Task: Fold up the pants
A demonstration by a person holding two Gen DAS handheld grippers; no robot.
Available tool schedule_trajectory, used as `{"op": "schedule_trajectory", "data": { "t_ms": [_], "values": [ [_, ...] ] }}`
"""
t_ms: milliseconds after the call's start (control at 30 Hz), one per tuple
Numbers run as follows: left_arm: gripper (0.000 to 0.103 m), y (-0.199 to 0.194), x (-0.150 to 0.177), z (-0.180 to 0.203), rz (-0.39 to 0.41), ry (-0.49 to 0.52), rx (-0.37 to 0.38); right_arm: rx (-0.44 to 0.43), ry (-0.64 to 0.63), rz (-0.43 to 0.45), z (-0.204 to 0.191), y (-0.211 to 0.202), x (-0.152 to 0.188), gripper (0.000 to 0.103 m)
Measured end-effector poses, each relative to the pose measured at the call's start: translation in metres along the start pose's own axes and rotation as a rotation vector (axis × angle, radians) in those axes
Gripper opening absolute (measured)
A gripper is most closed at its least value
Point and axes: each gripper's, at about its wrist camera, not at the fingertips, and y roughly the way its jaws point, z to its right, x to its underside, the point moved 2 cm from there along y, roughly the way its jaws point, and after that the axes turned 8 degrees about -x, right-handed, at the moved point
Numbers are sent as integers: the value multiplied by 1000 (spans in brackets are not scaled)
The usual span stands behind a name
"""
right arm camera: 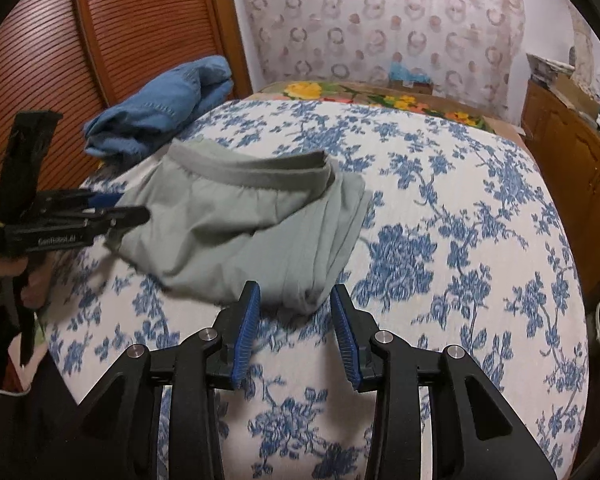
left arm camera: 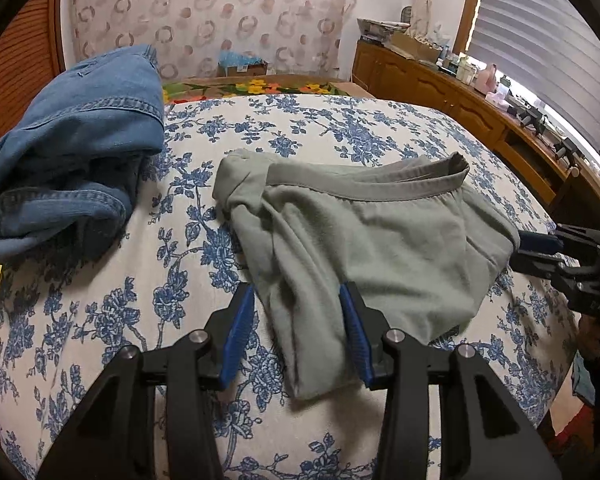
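Grey-green pants (left arm camera: 364, 240) lie folded into a compact bundle on the bed, waistband (left arm camera: 364, 186) on the far side. My left gripper (left arm camera: 298, 296) is open, its blue pads on either side of the bundle's near left edge. My right gripper (right arm camera: 294, 294) is open, just short of the bundle's near corner (right arm camera: 300, 296). The pants fill the middle of the right wrist view (right arm camera: 236, 232). The left gripper appears there at the left (right arm camera: 116, 212), at the cloth's left edge. The right gripper shows at the right of the left wrist view (left arm camera: 540, 246).
The bed has a white cover with blue flowers (left arm camera: 100, 320). Crumpled blue jeans (left arm camera: 72, 160) lie at the far left of the bed. A wooden cabinet with clutter (left arm camera: 460, 92) runs along the right wall. A slatted wooden door (right arm camera: 100, 40) stands at the left.
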Motion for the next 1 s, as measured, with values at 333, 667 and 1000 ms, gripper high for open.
{"op": "schedule_trajectory", "data": {
  "t_ms": [333, 667, 1000],
  "values": [
    [46, 2, 2, -3, 21, -11, 10, 20, -39, -28, 2, 6, 4, 6],
    [48, 0, 4, -5, 23, -12, 13, 88, -30, 6, 12, -19, 13, 0],
    [48, 0, 4, -4, 25, -12, 11, 70, 10, 59, 17, -35, 6, 11]
  ]
}}
